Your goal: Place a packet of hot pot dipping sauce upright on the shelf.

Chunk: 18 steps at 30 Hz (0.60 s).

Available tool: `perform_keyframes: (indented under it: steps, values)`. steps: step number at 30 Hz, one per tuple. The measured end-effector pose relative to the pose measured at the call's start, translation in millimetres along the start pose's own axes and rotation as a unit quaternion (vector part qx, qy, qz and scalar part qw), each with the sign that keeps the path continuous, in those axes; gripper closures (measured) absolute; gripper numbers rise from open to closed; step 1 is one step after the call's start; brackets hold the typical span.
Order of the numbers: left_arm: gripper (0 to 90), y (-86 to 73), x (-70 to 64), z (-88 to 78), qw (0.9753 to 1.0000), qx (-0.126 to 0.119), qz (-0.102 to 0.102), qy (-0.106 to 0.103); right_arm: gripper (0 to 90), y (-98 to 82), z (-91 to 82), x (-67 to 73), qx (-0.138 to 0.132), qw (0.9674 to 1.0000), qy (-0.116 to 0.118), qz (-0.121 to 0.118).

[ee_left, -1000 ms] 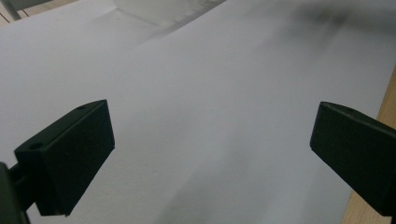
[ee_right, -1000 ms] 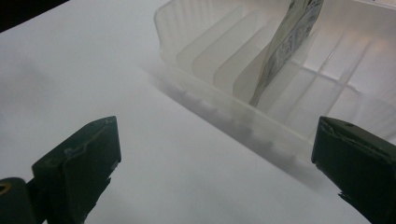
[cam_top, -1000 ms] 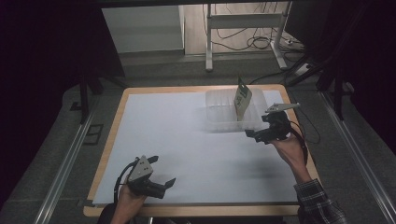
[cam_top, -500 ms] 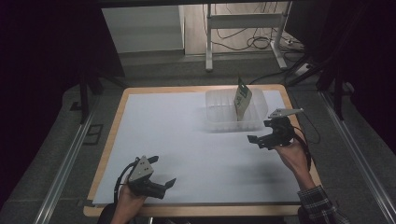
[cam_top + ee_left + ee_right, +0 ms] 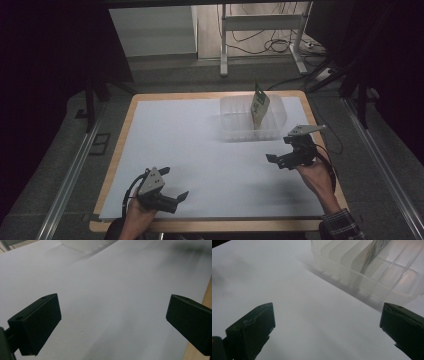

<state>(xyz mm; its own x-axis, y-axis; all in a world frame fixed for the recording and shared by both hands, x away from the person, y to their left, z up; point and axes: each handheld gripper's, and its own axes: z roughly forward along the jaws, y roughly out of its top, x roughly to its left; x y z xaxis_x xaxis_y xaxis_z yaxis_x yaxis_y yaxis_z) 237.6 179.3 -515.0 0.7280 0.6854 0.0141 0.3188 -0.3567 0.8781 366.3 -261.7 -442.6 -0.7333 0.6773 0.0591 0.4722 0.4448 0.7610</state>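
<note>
On the white sheet (image 5: pixel 200 150) over my wooden table (image 5: pixel 320 145): clear plastic tray (image 5: pixel 235 127) far right, green packet (image 5: pixel 259 107) upright inside. Right gripper (image 5: pixel 280 161) nearby, released; left gripper (image 5: pixel 172 187) near edge, released. Dark room, cabled floor (image 5: pixel 260 47) beyond.

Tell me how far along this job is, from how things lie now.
Looks done: the packet stands tilted inside the clear tub. In hand: nothing; the right gripper sits near the tub with jaws wide apart, and the left gripper is open at the near edge. I can't see anything left to load.
</note>
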Motion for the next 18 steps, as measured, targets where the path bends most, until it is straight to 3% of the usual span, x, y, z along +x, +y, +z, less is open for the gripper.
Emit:
perform_keyframes:
  steps: [18]
  values:
    - [0.0,0.0,-0.4,0.3,1.0,0.001,0.0,0.0,0.1,-18.8,-14.6,10.7,-0.003,0.9999,-0.015,-0.006]
